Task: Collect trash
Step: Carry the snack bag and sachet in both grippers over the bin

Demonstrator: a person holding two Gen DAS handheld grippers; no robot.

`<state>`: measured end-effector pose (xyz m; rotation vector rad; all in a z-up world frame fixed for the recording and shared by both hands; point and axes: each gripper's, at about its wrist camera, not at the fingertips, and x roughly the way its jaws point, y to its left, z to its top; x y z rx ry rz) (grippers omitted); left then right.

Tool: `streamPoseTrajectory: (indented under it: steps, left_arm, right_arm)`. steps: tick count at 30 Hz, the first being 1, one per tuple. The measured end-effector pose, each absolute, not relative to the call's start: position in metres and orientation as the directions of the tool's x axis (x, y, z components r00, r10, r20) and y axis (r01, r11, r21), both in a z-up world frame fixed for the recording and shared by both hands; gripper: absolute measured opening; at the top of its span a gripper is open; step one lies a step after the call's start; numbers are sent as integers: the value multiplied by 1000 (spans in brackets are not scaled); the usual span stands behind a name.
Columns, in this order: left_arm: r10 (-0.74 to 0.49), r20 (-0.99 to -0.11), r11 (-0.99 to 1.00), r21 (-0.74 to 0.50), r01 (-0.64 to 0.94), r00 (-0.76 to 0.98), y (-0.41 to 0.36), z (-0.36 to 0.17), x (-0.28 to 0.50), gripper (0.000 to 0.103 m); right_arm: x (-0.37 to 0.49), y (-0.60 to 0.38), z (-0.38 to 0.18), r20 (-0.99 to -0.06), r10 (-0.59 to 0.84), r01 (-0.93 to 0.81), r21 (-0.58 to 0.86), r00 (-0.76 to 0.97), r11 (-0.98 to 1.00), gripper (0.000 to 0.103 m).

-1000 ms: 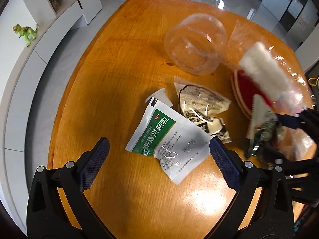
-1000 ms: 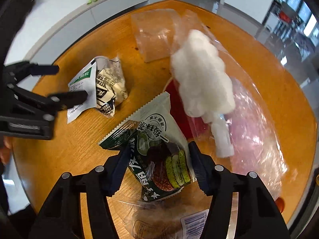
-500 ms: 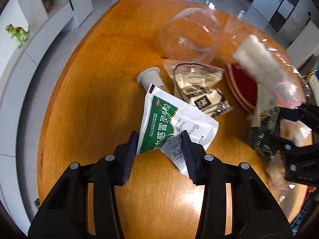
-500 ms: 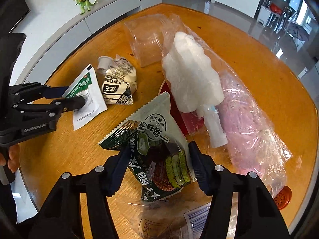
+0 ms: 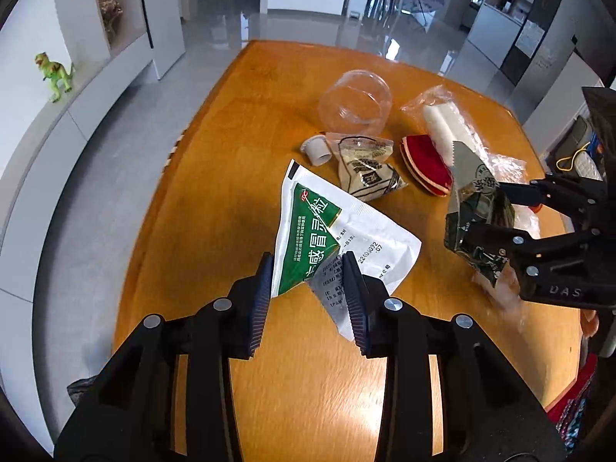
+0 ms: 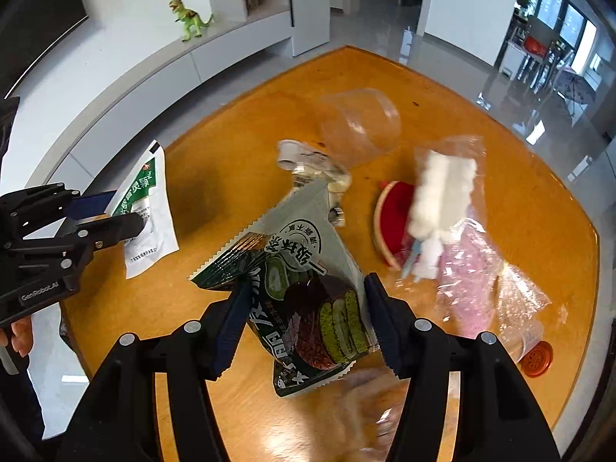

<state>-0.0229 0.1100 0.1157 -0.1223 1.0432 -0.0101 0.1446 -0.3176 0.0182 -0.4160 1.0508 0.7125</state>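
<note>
Blurred clutter under the right gripper (image 6: pixel 304 319), clamped on a dark-green snack pouch (image 6: pixel 308 300); left gripper (image 5: pixel 306 300), jaws closing, pinches an upward-pointing green-and-white medicine sachet (image 5: pixel 327 231)

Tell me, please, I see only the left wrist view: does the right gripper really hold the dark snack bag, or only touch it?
Observer: It holds it. In the right wrist view the right gripper presses the snack bag from both sides.
Operator: Is any trash hidden from me on that side?
Observer: Yes. An orange cap lies near the table edge, beside a clear bag with pink content.
</note>
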Motion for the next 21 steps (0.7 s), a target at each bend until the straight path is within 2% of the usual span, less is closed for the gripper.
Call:
streamPoseTrajectory:
  steps: [7,21]
  left_arm:
    - [-26,-834,991,-95,-98,551,149,129,-90,36]
    - [145,-820,939,-62,-338,554,236,111,-246,36]
  right_arm:
    - [88,-274,26,-886,376,-767,36,272,641,61]
    - [-50,-167,4,-887,451,-901,115,97,419,61]
